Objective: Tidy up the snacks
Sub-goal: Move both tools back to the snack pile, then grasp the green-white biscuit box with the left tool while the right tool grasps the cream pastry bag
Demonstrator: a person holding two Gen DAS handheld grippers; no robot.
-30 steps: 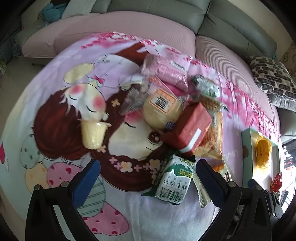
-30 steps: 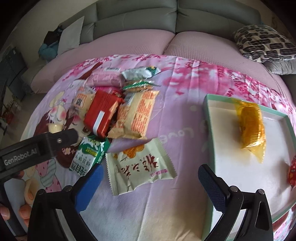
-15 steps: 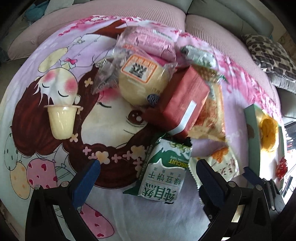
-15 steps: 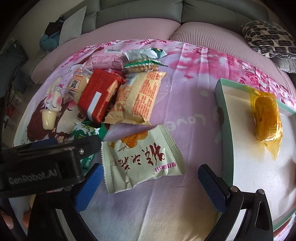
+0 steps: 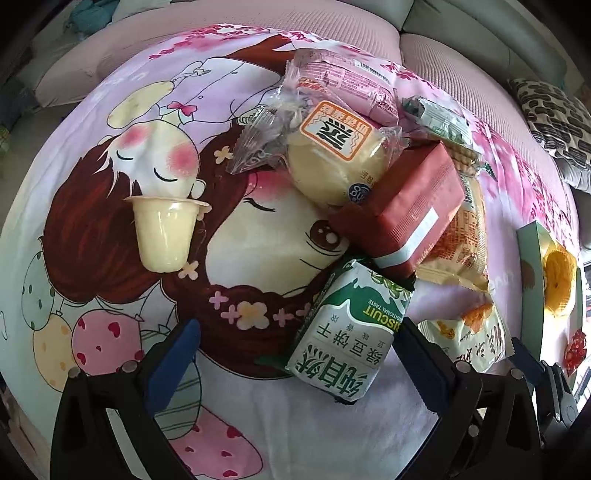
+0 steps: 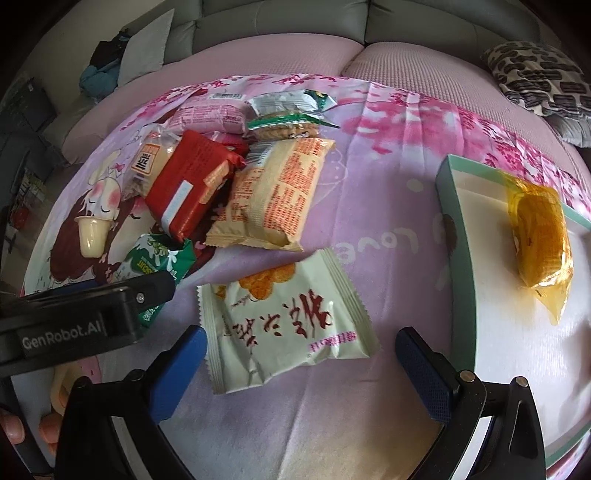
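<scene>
A pile of snack packs lies on a pink cartoon cloth. My left gripper [image 5: 295,350] is open, with the green-and-white biscuit pack [image 5: 347,332] between its fingers. Beyond it lie a red pack [image 5: 402,210], a round bun pack [image 5: 332,162], a pink pack [image 5: 347,88] and a pudding cup [image 5: 162,232] to the left. My right gripper [image 6: 299,354] is open around a pale green cracker pack [image 6: 284,328]. An orange-printed pack [image 6: 273,199] lies beyond. A green-rimmed tray [image 6: 454,229] at the right holds a yellow pack [image 6: 539,236].
The left gripper's black body [image 6: 85,317] reaches in at the left of the right wrist view. A grey sofa back [image 6: 280,22] and a patterned cushion [image 6: 539,77] lie beyond the cloth. A red item [image 5: 574,350] sits in the tray's near part.
My left gripper has moved forward and lower onto the pile, bringing the green biscuit pack between its fingers. My right gripper has moved closer over the pale green cracker pack.
</scene>
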